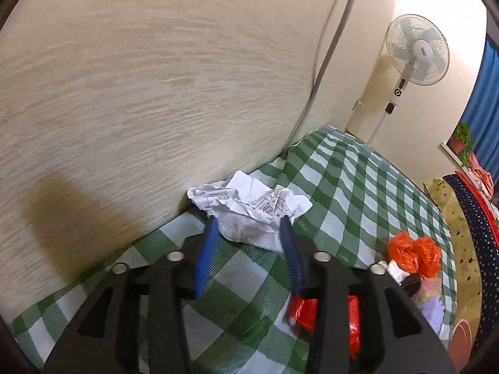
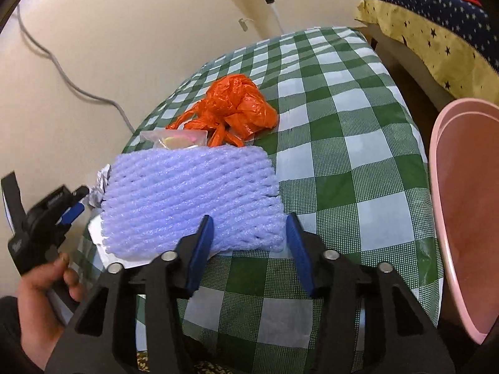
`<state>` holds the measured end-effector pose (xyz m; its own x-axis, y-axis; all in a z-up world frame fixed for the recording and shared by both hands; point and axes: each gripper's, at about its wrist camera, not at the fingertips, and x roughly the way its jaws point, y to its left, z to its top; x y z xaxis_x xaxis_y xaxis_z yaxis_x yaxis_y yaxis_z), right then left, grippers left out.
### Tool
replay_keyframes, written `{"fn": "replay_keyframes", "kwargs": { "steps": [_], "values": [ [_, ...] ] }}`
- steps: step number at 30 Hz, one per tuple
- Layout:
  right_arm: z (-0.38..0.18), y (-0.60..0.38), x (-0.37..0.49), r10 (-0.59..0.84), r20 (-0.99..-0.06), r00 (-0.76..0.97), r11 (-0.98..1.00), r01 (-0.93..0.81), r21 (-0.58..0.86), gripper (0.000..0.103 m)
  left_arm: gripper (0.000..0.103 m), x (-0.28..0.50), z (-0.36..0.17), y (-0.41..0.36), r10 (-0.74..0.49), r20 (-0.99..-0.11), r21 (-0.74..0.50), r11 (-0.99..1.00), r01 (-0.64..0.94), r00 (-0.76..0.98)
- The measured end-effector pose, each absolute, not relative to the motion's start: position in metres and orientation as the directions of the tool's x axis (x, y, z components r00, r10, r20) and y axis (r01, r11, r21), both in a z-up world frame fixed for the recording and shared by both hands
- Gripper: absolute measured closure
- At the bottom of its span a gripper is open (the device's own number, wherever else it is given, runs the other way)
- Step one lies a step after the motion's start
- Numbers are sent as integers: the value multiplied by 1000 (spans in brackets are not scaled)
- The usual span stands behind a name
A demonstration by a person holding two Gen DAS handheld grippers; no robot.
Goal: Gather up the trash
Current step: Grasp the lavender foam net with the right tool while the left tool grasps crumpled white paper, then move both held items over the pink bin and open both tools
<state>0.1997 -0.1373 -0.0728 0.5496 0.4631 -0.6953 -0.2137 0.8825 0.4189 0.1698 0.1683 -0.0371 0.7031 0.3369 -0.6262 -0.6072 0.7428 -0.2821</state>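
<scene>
Reaching in, the left gripper [image 1: 249,227] straddles the crumpled paper [image 1: 249,208] by the wall, jaws apart, pads seemingly not yet pressing. The right gripper [image 2: 249,227] brackets the purple foam net [image 2: 190,199], also unclamped; pink bin [image 2: 464,218] waits alongside.

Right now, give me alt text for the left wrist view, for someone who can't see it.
The left gripper, its blue fingers open, straddles a crumpled white paper on a green checked tablecloth beside a cream wall. An orange plastic bag lies to the right; a standing fan is behind.
</scene>
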Motion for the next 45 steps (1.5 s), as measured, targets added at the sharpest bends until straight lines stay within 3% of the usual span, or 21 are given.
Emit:
{"fn": "replay_keyframes", "kwargs": {
  "steps": [2,8,12,13,16,20,45],
  "values": [
    [-74,-136,201,467,-700,540,881,-220,418,79,48,176,-39,170,345,-636,-269,739,-618,690],
    [-74,-135,201,468,-695,546,881,-229,413,93,45,189,-48,177,332,-671,-271,723,-636,663],
    [-71,-137,197,469,-679,566,880,-234,413,95,46,189,-54,178,320,-698,-268,713,-648,640],
    [-69,-139,196,470,-672,573,879,-235,414,95,52,189,-55,176,318,-700,-262,719,-644,639],
    [-61,-147,190,461,-643,611,881,-230,413,95,83,190,-53,172,309,-696,-253,740,-623,649],
    [-55,-157,185,455,-624,635,880,-216,423,96,101,190,-48,165,293,-681,-251,768,-589,671],
    [27,-218,116,348,-507,789,915,-168,366,96,102,120,26,98,140,-532,-232,925,-303,835]
  ]
}}
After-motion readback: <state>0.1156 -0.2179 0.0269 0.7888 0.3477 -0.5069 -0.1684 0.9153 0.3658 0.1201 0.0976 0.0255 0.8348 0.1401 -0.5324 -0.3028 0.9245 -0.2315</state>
